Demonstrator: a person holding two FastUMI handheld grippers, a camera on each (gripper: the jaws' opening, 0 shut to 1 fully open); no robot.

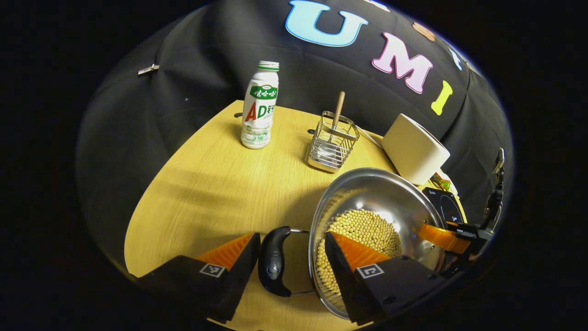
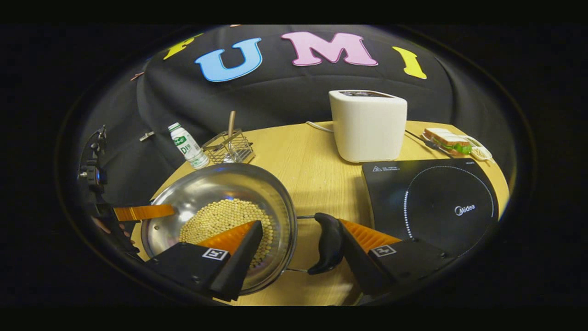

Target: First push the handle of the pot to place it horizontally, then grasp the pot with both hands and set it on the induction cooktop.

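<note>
Steel pot [image 1: 381, 202] full of beans [image 1: 363, 230] sits on the tabletop [image 1: 206, 193], just left of the cooktop [image 2: 432, 202] — uneven lift risks tipping and spilling. Left fingers [image 1: 287, 257] spread, straddling a handle [image 1: 274, 259]; right fingers [image 2: 298, 239] spread — straddling the other handle [image 2: 327, 248] and rim, neither clamped.

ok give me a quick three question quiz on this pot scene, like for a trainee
1. True or false: the pot stands on the table, off the induction cooktop.
2. What is in the pot? a) small yellow beans b) water c) noodles
3. Fill in: the left claw has one finger inside the pot and the other outside a black side ____.

Key: 1 true; 2 a; 3 handle
</note>
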